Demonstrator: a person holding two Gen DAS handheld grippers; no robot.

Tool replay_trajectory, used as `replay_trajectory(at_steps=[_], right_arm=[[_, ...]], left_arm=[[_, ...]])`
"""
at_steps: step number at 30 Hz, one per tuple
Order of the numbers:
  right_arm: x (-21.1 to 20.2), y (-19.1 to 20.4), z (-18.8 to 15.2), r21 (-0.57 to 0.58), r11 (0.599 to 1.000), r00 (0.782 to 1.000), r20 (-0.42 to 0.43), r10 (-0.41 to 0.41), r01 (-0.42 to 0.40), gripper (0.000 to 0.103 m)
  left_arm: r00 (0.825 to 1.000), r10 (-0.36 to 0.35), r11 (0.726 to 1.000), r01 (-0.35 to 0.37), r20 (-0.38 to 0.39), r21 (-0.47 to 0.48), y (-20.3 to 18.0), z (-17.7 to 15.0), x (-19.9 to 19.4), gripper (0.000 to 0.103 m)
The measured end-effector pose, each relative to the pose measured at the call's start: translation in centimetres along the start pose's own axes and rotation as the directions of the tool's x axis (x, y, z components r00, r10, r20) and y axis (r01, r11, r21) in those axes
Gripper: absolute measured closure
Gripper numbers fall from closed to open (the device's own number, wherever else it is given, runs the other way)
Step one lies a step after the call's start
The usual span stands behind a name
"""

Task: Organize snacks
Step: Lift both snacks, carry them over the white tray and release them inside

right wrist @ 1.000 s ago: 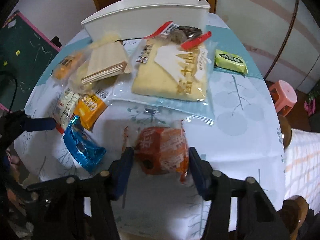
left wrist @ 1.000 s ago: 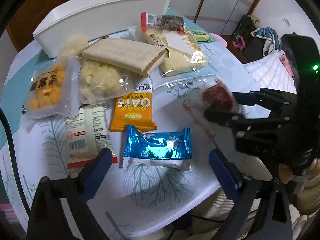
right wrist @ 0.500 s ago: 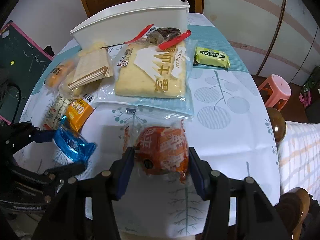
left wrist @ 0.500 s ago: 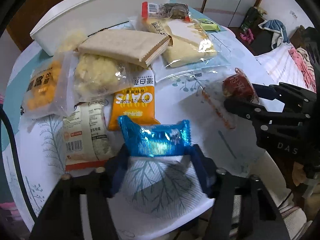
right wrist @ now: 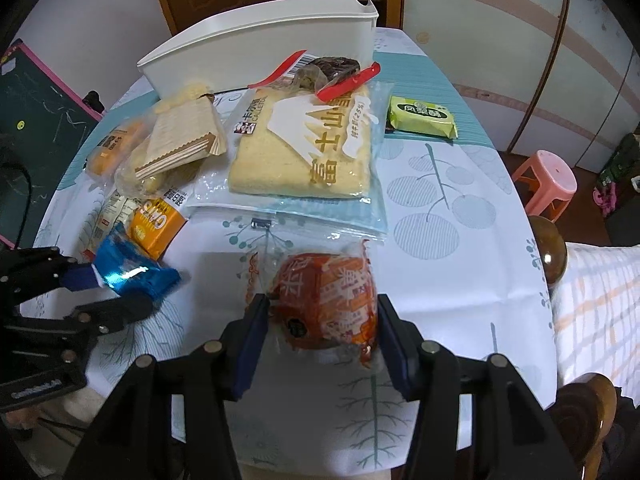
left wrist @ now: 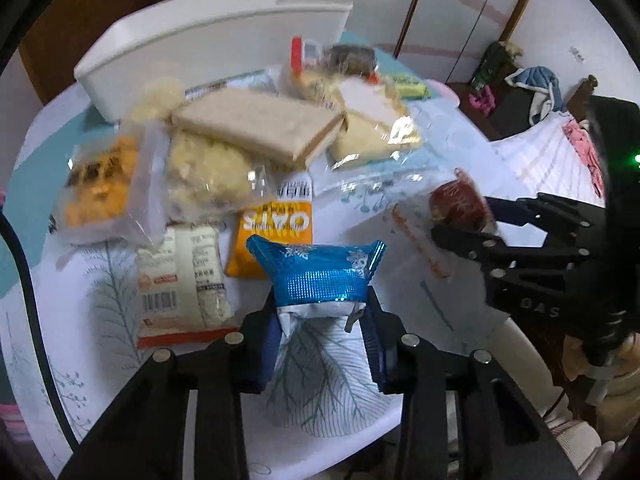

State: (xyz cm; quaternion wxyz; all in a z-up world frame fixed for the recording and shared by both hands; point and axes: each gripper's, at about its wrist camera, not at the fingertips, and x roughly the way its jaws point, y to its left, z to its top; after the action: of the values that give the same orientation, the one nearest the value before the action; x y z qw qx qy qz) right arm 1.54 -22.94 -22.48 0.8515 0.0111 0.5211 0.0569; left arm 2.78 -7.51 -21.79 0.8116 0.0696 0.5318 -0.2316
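The left gripper (left wrist: 320,320) has its blue-padded fingers (left wrist: 270,344) closed on the blue foil snack (left wrist: 318,272), which is pinched at its near edge and stands tilted above the table (left wrist: 332,392). The right gripper (right wrist: 318,332) has its fingers (right wrist: 250,344) clamped on either side of the orange wrapped snack (right wrist: 328,304), held just over the tablecloth.

Taking the white bin (right wrist: 260,44) at the far side of the table as the landmark: the remaining snacks lie in a heap in front of it. Nearest its wall is a dark pastry in a red-edged wrapper (right wrist: 328,70), touching the large clear bag of yellow cake (right wrist: 304,152) that stretches toward the grippers. Left of that bag, a wafer block (right wrist: 180,148) rests on top of a bag of pale puffs (left wrist: 204,168), with an orange-filled bag (left wrist: 104,184) beside it. Nearer the grippers lie an orange oats packet (left wrist: 276,236) and a white barcoded packet (left wrist: 180,280), side by side. A green packet (right wrist: 424,116) sits apart, to the right of the bin. Both held snacks are well short of the bin, on the side of the heap away from it.
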Motion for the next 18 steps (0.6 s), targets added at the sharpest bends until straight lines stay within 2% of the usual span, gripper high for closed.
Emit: replay_trajectory(at_steps=[6,11,15,18], right_arm=[[-3.5,1.1,1.0,-0.017,0.999,0.996,0.076,0.046,-0.045,0.050],[-7.0,2.2,3.7,-0.050,0.996,0.985,0.155,0.075,-0.068,0.050],[-10.0,2.5,7.6,-0.058,0.996,0.968,0.237,0.079,-0.067,0.050],[-12.5,2.1,12.5,-0.052,0.997,0.953,0.296,0.066,-0.053,0.050]], left_arm=[[0.994,-0.010,1.000,0.007,0.109,0.029,-0.4,1.5,-4.5,0.068],[0.967,0.031,0.999,-0.032,0.252,0.001,1.0,5.2,-10.4,0.068],[0.938,0.101,0.995,-0.095,0.331,-0.034,3.2,9.1,-14.7,0.068],[0.923,0.158,0.987,-0.145,0.350,-0.061,4.8,12.9,-16.9,0.068]])
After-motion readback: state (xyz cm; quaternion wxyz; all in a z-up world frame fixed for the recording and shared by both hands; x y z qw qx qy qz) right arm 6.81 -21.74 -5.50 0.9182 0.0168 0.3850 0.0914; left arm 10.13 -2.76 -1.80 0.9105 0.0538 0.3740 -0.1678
